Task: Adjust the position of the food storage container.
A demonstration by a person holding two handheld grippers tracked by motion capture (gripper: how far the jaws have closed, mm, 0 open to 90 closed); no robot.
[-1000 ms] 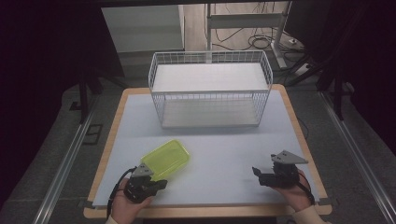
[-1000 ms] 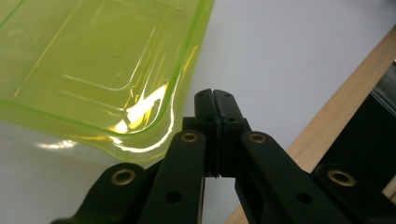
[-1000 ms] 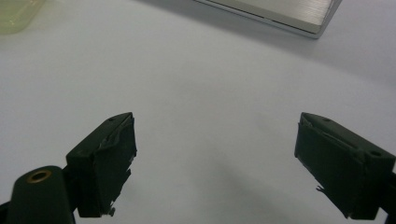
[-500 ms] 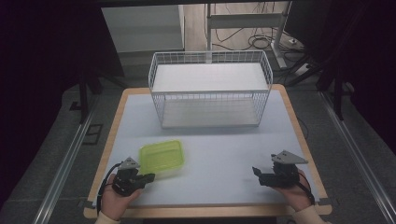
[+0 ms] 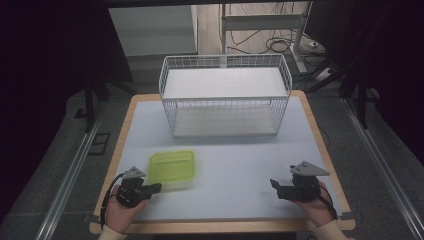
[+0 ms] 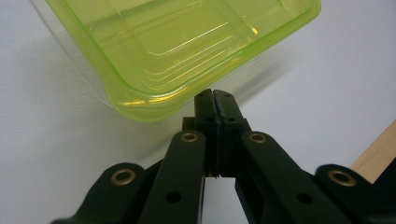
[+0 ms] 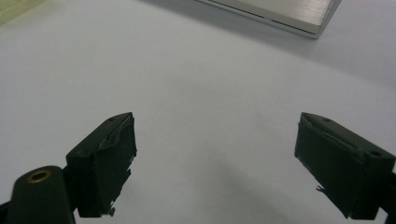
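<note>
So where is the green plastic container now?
In the high view the green plastic container lies on the table's front left, just ahead of the left gripper, nearer than the wire basket.

You have one green plastic tub (image 5: 171, 168) and one white wire basket (image 5: 225, 95) on one table (image 5: 240, 155). You hold two grippers, the left gripper (image 5: 156, 187) and the right gripper (image 5: 274, 183).
</note>
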